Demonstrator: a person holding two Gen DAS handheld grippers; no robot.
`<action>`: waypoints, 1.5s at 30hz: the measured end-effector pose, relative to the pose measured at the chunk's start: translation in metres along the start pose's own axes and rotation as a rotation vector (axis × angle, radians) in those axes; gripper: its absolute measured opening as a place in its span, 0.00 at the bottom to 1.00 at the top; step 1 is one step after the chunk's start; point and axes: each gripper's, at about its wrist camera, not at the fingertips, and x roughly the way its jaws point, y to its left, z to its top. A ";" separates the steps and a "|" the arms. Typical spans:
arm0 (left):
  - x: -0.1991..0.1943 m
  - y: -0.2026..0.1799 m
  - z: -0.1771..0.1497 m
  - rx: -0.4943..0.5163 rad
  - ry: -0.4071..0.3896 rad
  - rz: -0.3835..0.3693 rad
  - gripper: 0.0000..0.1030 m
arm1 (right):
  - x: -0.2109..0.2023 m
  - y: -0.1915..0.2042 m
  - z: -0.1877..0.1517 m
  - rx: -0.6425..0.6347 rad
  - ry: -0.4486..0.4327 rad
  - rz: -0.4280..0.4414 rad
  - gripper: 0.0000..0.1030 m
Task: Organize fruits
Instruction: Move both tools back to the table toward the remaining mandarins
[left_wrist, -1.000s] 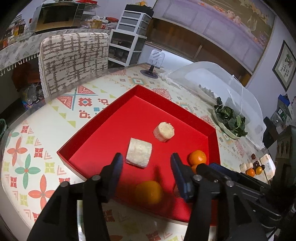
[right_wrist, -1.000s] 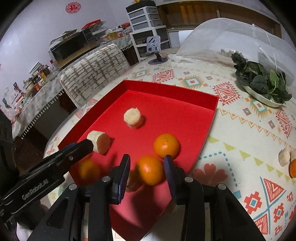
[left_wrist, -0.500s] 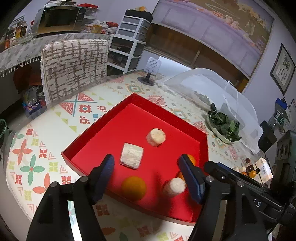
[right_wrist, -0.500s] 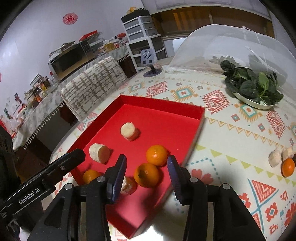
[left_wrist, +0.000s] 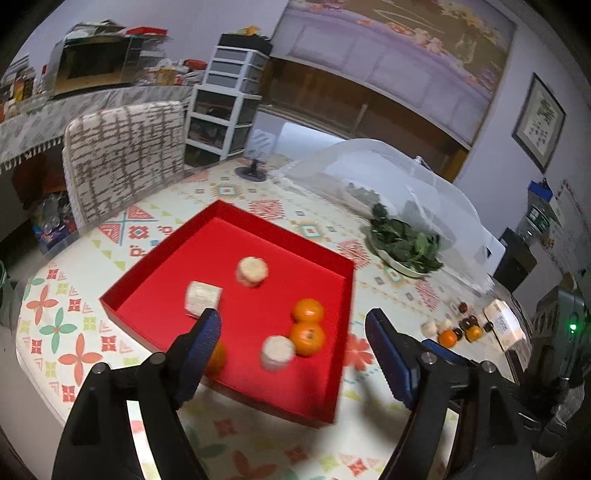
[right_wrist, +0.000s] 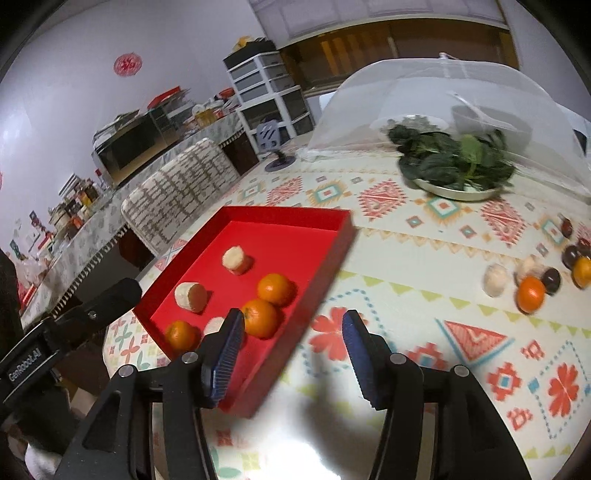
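Note:
A red tray (left_wrist: 229, 218) (right_wrist: 288, 214) on the patterned table holds three oranges (left_wrist: 308, 311) (right_wrist: 260, 317) and three white banana pieces (left_wrist: 252, 271) (right_wrist: 191, 296). My left gripper (left_wrist: 293, 339) is open and empty, raised above the tray's near right part. My right gripper (right_wrist: 293, 334) is open and empty, above the tray's right edge. More fruit lies loose on the table to the right: oranges (right_wrist: 530, 294) (left_wrist: 448, 338), white pieces (right_wrist: 495, 279) and dark round fruits (right_wrist: 551, 279).
A plate of leafy greens (right_wrist: 456, 162) (left_wrist: 404, 245) stands beside a clear mesh food cover (right_wrist: 424, 96). A small fan (right_wrist: 275, 142) stands at the table's far edge. A patterned chair (left_wrist: 125, 151) is at the left side. A white box (left_wrist: 504, 323) lies near the loose fruit.
Both grippers have opened wider, risen and drawn back to the right. The orange that was between the right gripper's fingers and a banana piece now lie free in the tray.

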 end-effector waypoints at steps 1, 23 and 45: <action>-0.002 -0.008 -0.002 0.014 -0.002 -0.004 0.78 | -0.004 -0.004 -0.001 0.005 -0.005 -0.004 0.59; 0.026 -0.104 -0.036 0.178 0.081 -0.062 0.78 | -0.072 -0.161 -0.031 0.221 -0.063 -0.158 0.63; 0.109 -0.173 -0.052 0.353 0.217 -0.148 0.78 | -0.067 -0.247 -0.006 0.269 -0.052 -0.316 0.63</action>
